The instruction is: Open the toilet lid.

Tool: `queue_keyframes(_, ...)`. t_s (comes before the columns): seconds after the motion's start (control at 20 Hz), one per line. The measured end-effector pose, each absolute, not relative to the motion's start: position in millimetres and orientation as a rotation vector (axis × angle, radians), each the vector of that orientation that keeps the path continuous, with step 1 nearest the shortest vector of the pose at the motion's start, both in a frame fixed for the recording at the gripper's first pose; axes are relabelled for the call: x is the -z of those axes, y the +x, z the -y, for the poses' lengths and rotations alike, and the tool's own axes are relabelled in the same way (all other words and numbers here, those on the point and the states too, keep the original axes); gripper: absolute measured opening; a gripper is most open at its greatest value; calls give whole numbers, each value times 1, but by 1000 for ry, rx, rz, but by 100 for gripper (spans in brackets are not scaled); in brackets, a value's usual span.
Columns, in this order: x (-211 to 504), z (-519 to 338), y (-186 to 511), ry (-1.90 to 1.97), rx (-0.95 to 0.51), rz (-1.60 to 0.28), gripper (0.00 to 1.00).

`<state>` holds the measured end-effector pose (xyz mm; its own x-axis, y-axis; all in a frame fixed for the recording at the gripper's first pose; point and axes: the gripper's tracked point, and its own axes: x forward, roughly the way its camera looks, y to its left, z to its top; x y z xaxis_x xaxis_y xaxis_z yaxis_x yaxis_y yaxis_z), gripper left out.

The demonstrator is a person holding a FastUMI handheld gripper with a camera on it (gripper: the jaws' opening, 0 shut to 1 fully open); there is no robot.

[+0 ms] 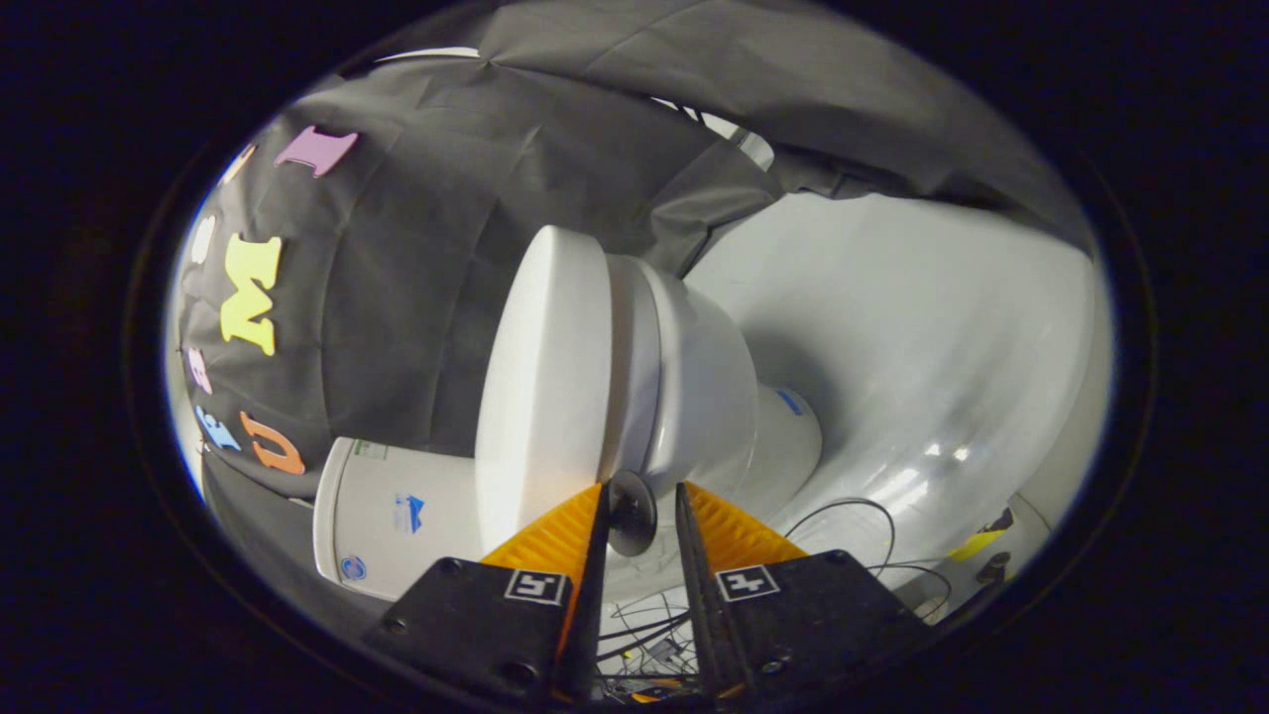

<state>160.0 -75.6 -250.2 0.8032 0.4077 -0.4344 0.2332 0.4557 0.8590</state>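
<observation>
White glossy toilet lid [540,377] lies closed on the bowl [699,387], just ahead of the fingers, tank [397,516] beyond. Small dark round knob [631,512] sits in the narrow gap of the gripper [639,496]; contact unclear. Cables [872,540] on pale floor [922,347].

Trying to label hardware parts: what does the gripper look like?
The gripper has two wedge-shaped fingers with ribbed faces, each on a block bearing a square black-and-white marker and screws. They flank a round knob by the toilet lid.
</observation>
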Motion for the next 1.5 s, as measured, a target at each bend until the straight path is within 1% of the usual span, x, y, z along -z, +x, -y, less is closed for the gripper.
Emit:
queue_keyframes(0.15, 250, 71, 163, 1091, -112, -673, 27)
queue_keyframes(0.2, 249, 70, 164, 1085, -115, -674, 27)
queue_keyframes(0.65, 247, 71, 163, 1137, -179, -695, 17)
queue_keyframes(0.9, 239, 71, 162, 1102, -187, -708, 7)
queue_keyframes(1.0, 237, 71, 162, 1071, -188, -718, 6)
queue_keyframes(1.5, 225, 69, 158, 1044, -173, -733, 6)
